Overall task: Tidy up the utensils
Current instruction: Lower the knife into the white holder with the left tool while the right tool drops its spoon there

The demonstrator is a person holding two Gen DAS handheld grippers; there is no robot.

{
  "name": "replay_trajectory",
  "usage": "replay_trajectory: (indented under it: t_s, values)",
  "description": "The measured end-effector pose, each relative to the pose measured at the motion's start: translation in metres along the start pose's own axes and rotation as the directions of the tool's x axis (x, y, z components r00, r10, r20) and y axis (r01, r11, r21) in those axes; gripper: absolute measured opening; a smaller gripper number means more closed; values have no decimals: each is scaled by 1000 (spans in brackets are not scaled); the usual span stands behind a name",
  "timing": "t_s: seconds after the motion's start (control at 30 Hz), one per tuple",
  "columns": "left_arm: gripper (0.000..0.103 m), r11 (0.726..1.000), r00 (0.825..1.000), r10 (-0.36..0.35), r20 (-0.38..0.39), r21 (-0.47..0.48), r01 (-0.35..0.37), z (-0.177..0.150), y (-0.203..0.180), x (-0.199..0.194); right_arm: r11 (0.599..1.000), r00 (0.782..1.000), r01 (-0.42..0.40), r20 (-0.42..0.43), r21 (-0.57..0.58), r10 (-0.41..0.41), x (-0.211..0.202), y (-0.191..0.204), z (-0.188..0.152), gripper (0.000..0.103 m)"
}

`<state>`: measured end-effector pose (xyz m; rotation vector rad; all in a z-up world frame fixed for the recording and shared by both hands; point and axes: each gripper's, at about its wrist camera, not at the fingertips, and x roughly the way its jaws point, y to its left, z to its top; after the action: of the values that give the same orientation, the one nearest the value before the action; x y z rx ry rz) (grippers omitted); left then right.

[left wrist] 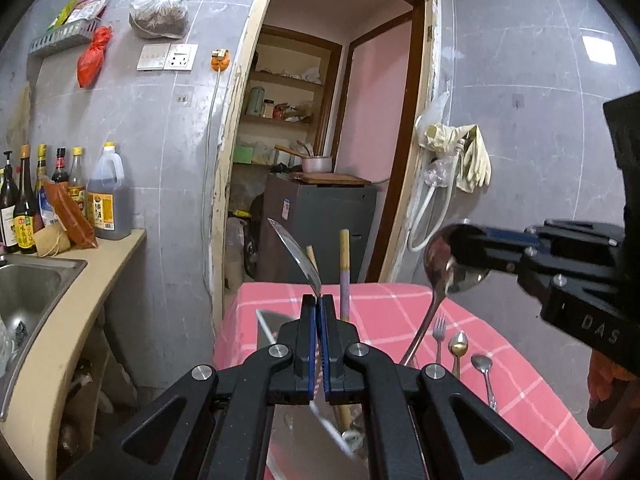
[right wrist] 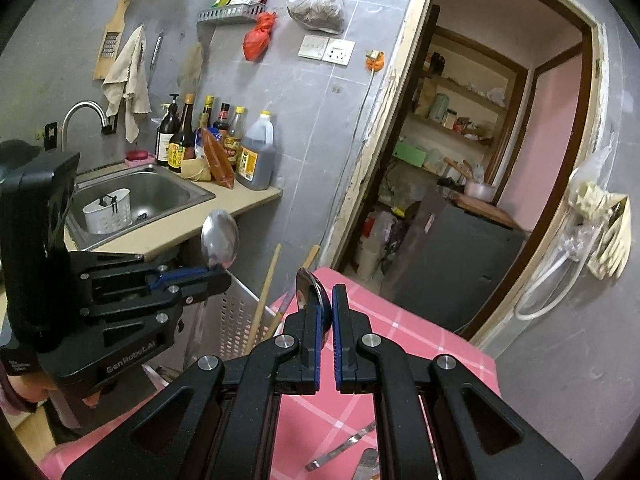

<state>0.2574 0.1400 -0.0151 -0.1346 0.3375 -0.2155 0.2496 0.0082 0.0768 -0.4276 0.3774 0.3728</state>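
My left gripper (left wrist: 318, 300) is shut on a steel spoon (left wrist: 298, 252), bowl up, above a perforated metal utensil holder (right wrist: 236, 322) that holds wooden chopsticks (left wrist: 344, 264). It also shows in the right wrist view (right wrist: 224, 276) with the spoon's bowl (right wrist: 220, 238) above its fingers. My right gripper (right wrist: 325, 306) is shut on the bowl of a second, larger spoon (right wrist: 310, 286). That gripper shows in the left wrist view (left wrist: 460, 258), its spoon (left wrist: 438, 268) hanging handle-down toward the holder. A fork (left wrist: 439, 330), a gold spoon (left wrist: 458, 346) and a small steel spoon (left wrist: 482, 364) lie on the pink checked tablecloth (left wrist: 384, 320).
A counter with a steel sink (right wrist: 160, 196), a white drainer basket (right wrist: 108, 212) and several sauce bottles (right wrist: 208, 136) is at the left. An open doorway (left wrist: 332, 140) lies beyond the table. More steel utensils (right wrist: 344, 446) lie on the cloth near my right gripper.
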Motion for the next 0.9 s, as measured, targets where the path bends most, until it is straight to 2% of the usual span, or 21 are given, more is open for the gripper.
replay_trajectory:
  t_s: [0.2,0.43,0.6,0.7,0.77,0.83,0.9]
  values:
    - [3,1000,1000,-4,-26,2,4,-1,0,-3,997,999,32,4,-76,-32,-4,16,6,4]
    - [4,999,998,-38,-58,-41,35,0,3,-6,998,1000,-11,-28,-66,9,4,18,5,5]
    - [4,993,995,-68,-69,-101,61,0,9,-11,979,985,-166,-34,118,171,11,-3,-7,6]
    - [6,988,994,-80,-74,-136,70,-2,14,-14,931,962,-251,-36,264,269,20,-20,-23,10]
    - [9,985,994,-87,-70,-154,76,-3,15,-17,894,950,-280,-30,350,310,24,-31,-36,12]
    - [22,983,994,-93,-59,-166,82,-2,14,-20,861,946,-292,-6,416,324,23,-43,-48,13]
    - [29,982,995,-82,-49,-174,72,-2,13,-23,842,948,-293,19,454,319,21,-51,-58,13]
